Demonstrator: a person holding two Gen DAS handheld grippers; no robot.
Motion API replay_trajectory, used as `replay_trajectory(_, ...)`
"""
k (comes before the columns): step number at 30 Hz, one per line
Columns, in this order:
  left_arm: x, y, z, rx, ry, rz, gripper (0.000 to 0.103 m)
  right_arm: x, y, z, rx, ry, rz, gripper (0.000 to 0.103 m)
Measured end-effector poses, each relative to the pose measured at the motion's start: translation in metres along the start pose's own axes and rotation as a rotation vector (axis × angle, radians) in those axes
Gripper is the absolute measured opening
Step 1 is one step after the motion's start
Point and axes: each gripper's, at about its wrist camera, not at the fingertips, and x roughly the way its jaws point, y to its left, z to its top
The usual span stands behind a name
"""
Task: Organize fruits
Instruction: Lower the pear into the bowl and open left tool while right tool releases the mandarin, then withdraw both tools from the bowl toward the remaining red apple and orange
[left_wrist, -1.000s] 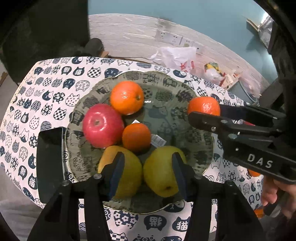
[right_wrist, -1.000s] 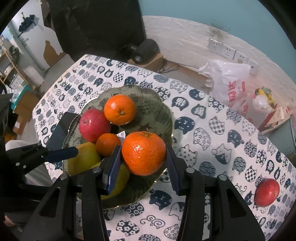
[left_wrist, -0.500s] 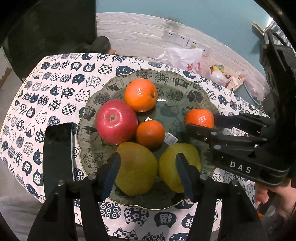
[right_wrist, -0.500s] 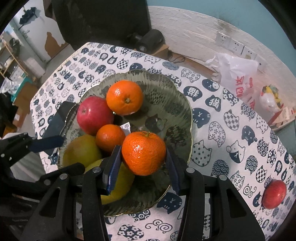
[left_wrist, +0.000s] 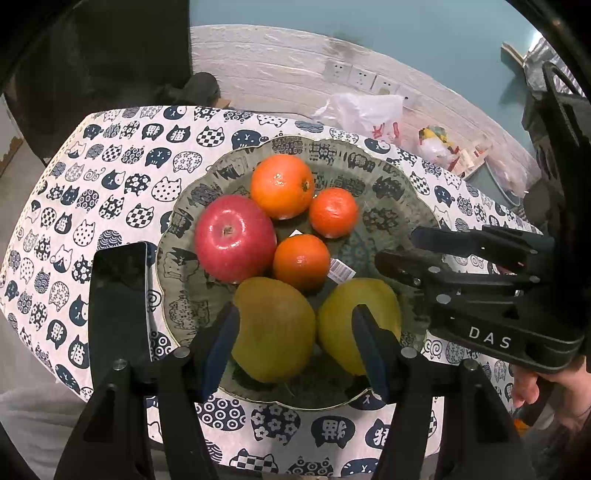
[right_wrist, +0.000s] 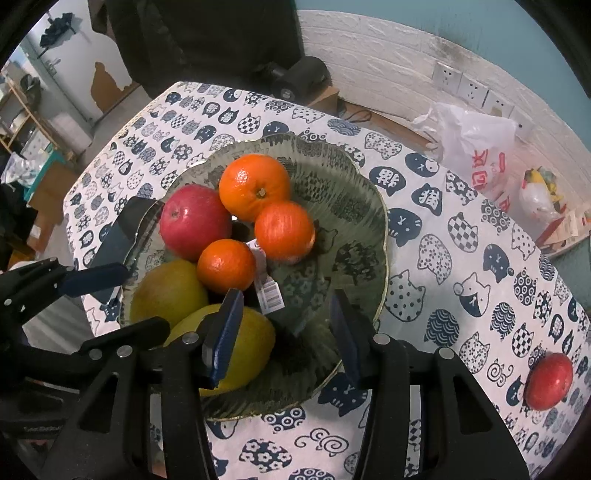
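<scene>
**Desk:** Item list, please, with positions and handling notes.

**Operator:** Entry one: green plate (right_wrist: 373, 206) on the cat-print tablecloth (right_wrist: 461, 258), carrying six pieces. Red apple (right_wrist: 195, 220), large orange (right_wrist: 255, 186), two mandarins (right_wrist: 284, 230) (right_wrist: 226, 265), two yellow-green pears (right_wrist: 168, 293) (right_wrist: 251, 341). Entry two: a second red apple (right_wrist: 549, 380), loose on the cloth, well apart from the plate, near the table's right edge.

**Desk:** Grippers?

**Operator:** My right gripper (right_wrist: 286, 332) hangs over the plate's near side, jaws apart, nothing between them. My left gripper (left_wrist: 295, 343) is also spread and empty, with the pears showing between its fingers.

**Desk:** Handling of the loose apple?

**Operator:** I judge it firm, fairly heavy for its size, with a glossy skin that could slip. Being round, it may roll if nudged. I would take it across its widest girth, pads on opposite cheeks, clamping moderately so it doesn't bruise. The mandarins look softer; I'd treat them gently.
</scene>
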Motion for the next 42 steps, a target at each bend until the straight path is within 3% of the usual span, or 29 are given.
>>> replay_trajectory(2,-0.002,-0.001,0.0,0.002,-0.003,-0.002,0.067,-0.003,-0.001,-0.001,0.002,-0.001,-0.007,0.054)
replay_trajectory(8,-0.005,-0.006,0.001,0.017,-0.012,0.002,0.069,-0.017,-0.002,-0.004,0.004,-0.019,-0.014,0.054)
replay_trajectory(20,-0.014,-0.027,0.001,0.065,-0.03,-0.007,0.073,-0.06,-0.017,-0.018,0.037,-0.052,-0.09,0.068)
replay_trajectory(30,-0.023,-0.07,-0.003,0.166,-0.049,-0.038,0.078,-0.096,-0.047,-0.049,0.099,-0.071,-0.152,0.074)
replay_trajectory(35,-0.025,-0.095,-0.009,0.225,-0.05,-0.057,0.08,-0.114,-0.064,-0.066,0.145,-0.09,-0.185,0.081)
replay_trajectory(42,-0.025,-0.13,-0.016,0.309,-0.034,-0.082,0.08,-0.128,-0.089,-0.095,0.203,-0.072,-0.22,0.082)
